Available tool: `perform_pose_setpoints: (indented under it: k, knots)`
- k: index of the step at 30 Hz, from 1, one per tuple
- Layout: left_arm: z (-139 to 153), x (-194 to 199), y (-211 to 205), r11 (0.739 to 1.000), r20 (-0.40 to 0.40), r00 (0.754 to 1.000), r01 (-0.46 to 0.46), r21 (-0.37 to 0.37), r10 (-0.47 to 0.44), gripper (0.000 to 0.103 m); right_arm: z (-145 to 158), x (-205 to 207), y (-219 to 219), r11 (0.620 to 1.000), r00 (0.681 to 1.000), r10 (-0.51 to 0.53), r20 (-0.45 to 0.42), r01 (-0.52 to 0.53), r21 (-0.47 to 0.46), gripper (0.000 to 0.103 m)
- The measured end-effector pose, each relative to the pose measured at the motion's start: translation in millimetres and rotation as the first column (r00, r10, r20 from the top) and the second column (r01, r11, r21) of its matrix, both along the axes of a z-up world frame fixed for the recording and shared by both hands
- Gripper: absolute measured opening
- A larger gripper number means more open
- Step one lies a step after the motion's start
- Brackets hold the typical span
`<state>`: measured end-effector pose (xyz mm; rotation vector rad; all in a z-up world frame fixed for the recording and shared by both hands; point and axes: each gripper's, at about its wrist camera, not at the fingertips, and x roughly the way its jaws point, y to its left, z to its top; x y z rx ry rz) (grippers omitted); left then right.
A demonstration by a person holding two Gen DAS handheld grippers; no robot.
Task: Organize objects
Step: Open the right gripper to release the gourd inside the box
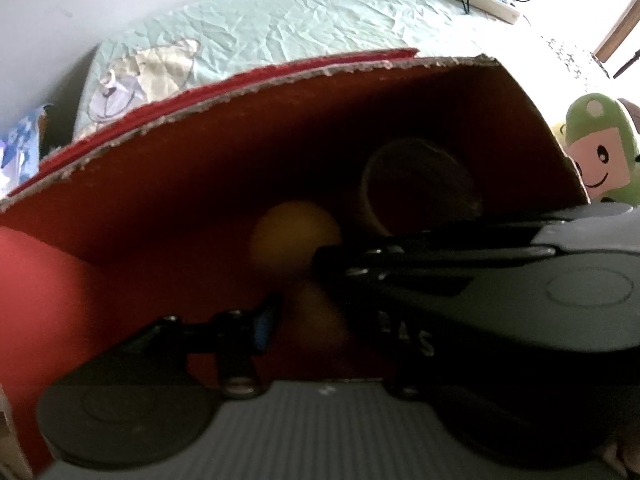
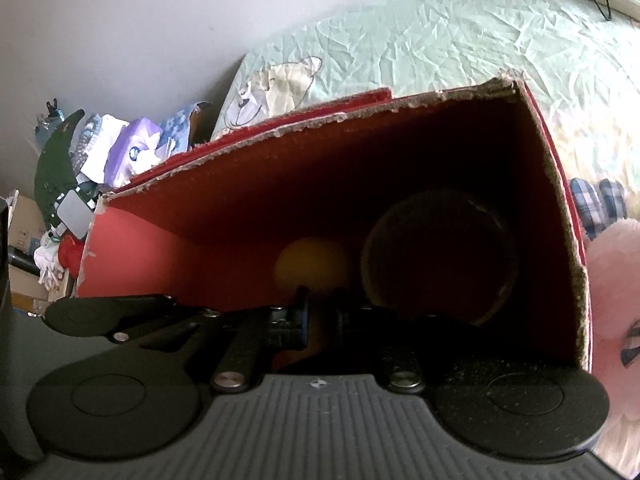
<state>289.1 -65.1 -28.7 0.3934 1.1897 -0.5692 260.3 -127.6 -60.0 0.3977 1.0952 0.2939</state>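
Both my grippers (image 1: 304, 304) (image 2: 320, 316) reach inside the red box (image 2: 240, 208); whether they grip the orange ball (image 2: 312, 264) I cannot tell.

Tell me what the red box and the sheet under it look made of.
Red box: corrugated cardboard, it seems, with a matte red facing; its torn rim shows pale, fuzzy fibre. Sheet: thin, pale green woven fabric, probably cotton, matte and finely creased, with a printed bear.

You face a plain white wall (image 2: 140, 20). Below it lies a bed (image 2: 460, 40), its crumpled pale green sheet printed with a bear (image 2: 276, 84). Daylight glares at right.
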Motion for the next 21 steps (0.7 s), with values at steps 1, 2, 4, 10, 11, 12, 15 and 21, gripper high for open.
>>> perform_pose_setpoints:
  k: [1,2,4,10,11,12,15,21]
  knots:
    - [-0.3,2.9,0.8,1.0,0.004,1.0,-0.001,0.001,0.001,0.05,0.3,-0.1,0.0,1.0,1.0,-0.001,0.004,0.001,-0.001,0.016]
    - [-0.1,0.9,1.0,1.0,0.01,1.0,-0.002,0.003,0.002,0.05,0.5,-0.2,-0.1,1.0,1.0,-0.002,0.006,0.002,-0.001,0.016]
    - [-0.8,-2.0,4.7,1.0,0.011,1.0,0.0,-0.002,0.0,0.051,1.0,-0.7,-0.3,1.0,1.0,-0.005,0.013,0.005,-0.002,0.016]
    - [0.7,-0.9,6.7,1.0,0.008,1.0,-0.013,-0.011,0.013,0.052,2.7,-2.6,-0.7,1.0,0.999,-0.007,0.035,0.007,0.002,0.016]
    - [-0.2,-4.5,3.0,1.0,0.015,1.0,-0.012,-0.006,0.012,0.052,2.9,-2.8,-0.8,1.0,0.999,-0.008,0.038,0.008,0.003,0.016]
    - [-1.6,1.1,1.8,1.0,0.022,1.0,-0.012,-0.003,0.012,0.052,3.2,-2.7,-0.7,1.0,0.999,-0.009,0.041,0.009,0.002,0.016]
    - [-4.5,5.6,-3.2,1.0,0.037,0.999,-0.018,0.008,0.018,0.052,3.1,-2.8,-1.4,1.0,0.999,-0.009,0.044,0.008,0.005,0.016]
    - [-5.2,2.4,-5.5,0.999,0.07,0.997,-0.018,0.044,0.015,0.052,3.9,-3.7,-1.5,1.0,0.998,-0.015,0.056,0.015,0.004,0.016]
